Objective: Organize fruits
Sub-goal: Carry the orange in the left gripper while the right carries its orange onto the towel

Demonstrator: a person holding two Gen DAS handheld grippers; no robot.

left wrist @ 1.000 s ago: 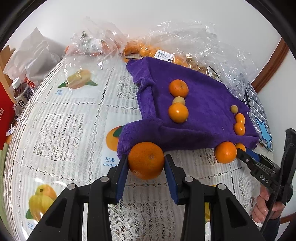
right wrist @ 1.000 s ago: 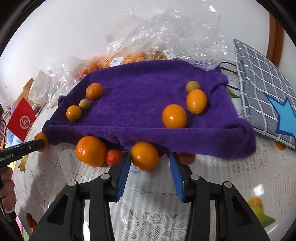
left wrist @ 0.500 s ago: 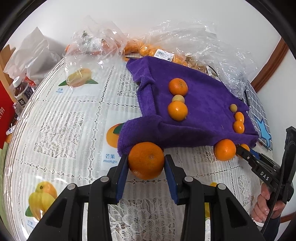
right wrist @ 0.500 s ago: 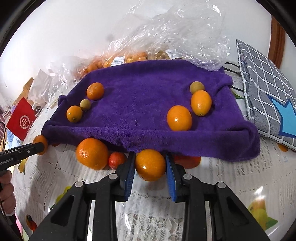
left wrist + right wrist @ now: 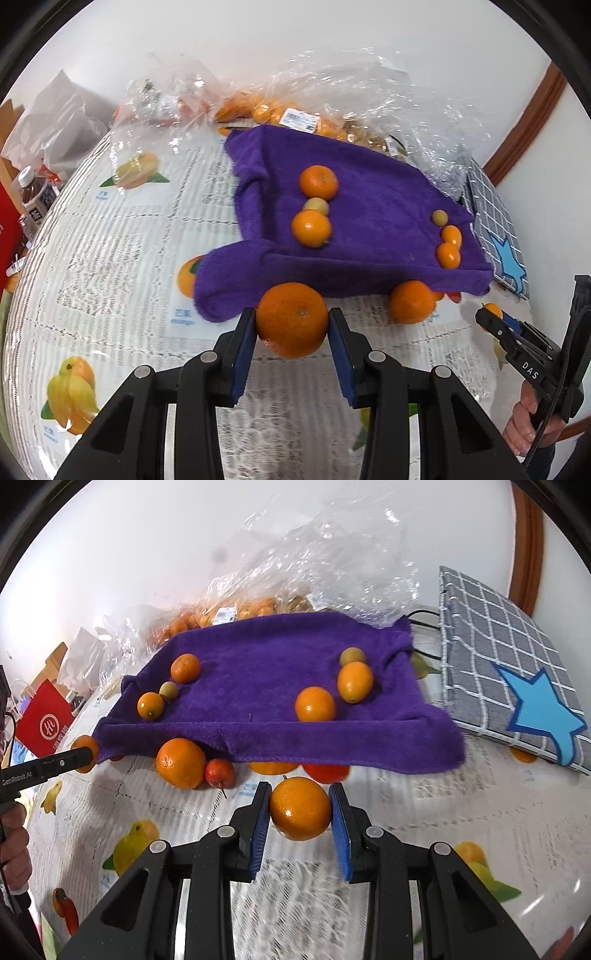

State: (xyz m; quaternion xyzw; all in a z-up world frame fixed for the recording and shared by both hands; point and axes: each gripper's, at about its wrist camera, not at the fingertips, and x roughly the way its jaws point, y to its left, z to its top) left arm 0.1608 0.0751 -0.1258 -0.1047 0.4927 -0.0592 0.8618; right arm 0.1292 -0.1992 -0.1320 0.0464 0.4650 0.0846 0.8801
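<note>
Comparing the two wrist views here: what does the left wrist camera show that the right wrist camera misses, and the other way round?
Only the left wrist view shows a capped bottle at the table's far left edge and the large orange fully, clamped in the left claw.

Only the right wrist view shows a small red fruit beside a loose orange, and a red bag.

Both show the purple towel carrying two rows of three fruits, the crinkled plastic bags behind it, the grey checked cushion, and the right claw gripping a smaller orange.
</note>
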